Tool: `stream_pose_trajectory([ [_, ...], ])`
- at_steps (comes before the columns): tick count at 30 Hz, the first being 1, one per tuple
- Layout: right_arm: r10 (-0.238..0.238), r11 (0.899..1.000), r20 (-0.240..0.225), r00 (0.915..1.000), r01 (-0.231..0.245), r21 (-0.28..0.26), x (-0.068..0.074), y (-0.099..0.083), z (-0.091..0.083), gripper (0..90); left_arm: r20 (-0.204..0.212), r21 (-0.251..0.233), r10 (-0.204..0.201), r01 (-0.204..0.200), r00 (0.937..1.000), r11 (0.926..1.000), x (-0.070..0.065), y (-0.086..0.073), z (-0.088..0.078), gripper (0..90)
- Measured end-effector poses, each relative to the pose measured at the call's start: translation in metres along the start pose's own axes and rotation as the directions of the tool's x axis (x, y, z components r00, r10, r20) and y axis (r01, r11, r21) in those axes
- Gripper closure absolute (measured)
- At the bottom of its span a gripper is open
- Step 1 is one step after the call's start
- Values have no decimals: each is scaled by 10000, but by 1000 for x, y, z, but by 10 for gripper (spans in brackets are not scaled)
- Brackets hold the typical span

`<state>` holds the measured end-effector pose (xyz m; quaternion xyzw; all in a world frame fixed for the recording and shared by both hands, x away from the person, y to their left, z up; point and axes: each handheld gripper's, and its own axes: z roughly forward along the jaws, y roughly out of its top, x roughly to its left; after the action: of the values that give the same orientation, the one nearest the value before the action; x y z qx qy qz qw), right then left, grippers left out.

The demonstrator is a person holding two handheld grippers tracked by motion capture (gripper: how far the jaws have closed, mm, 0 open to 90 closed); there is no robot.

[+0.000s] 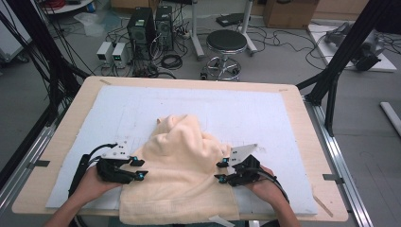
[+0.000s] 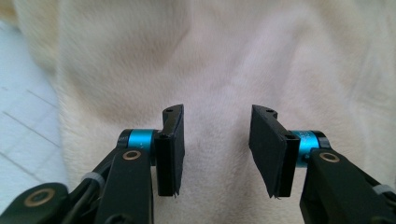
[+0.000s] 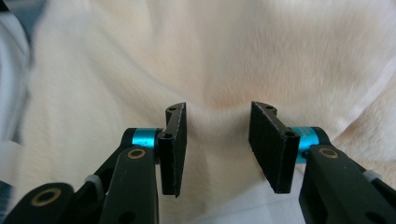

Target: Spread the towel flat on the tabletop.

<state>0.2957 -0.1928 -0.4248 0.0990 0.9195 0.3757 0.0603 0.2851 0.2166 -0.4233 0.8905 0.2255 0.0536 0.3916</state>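
A cream-coloured fluffy terry towel (image 1: pixel 182 175) lies crumpled in the lower centre of the high view, on a pale blue-white mat (image 1: pixel 265 113) that covers a light wooden table (image 1: pixel 302 123); the towel's near edge hangs at the table's front rim and its far part is humped into loose folds. At the lower left of that view the left gripper (image 1: pixel 140 169), black with blue joints, sits at the towel's left edge, held in a hand (image 1: pixel 90 184). At the lower right the right gripper (image 1: pixel 220 171) sits at the towel's right edge in the other hand (image 1: pixel 267 187). In the left gripper view the left gripper (image 2: pixel 217 149) has its jaws parted with bare towel (image 2: pixel 215 70) showing between them, nothing pinched. The right gripper view shows the same: the right gripper (image 3: pixel 217 147) stands apart over the towel (image 3: pixel 219 56), holding nothing. The step in hand looks like a release or regrasp between folds. The next move probably calls for finding two edges or corners and pinching both evenly.
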Motion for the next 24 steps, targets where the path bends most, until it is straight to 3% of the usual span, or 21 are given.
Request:
stream_pose_trajectory([
  [2, 11, 9986, -10, 10000, -11, 529, -2, -2, 8, 653, -45, 450, 46, -44, 10000, 9990, 0, -3, 7, 588],
  [4, 352, 9988, -221, 9991, -345, 339, -2, -5, 9, 759, -234, 446, 197, -187, 9995, 9988, -2, -4, 9, 632],
  [6, 356, 9986, -224, 9991, -347, 391, 0, -5, 8, 830, -271, 477, -16, 29, 9996, 9989, -1, -3, 8, 670],
  [11, 602, 9969, -571, 9966, -571, 543, 5, -9, 0, 840, -47, 429, 189, -186, 9998, 9989, -5, -4, 5, 788],
  [19, 632, 9977, -808, 9947, -608, 314, 36, -26, -21, 843, 513, 174, 592, -602, 9969, 9980, -26, -7, -3, 795],
  [24, 634, 9979, -1156, 9913, -617, 175, 52, -28, -29, 835, 1093, 188, 973, -1000, 9892, 9948, -44, -11, -15, 805],
])
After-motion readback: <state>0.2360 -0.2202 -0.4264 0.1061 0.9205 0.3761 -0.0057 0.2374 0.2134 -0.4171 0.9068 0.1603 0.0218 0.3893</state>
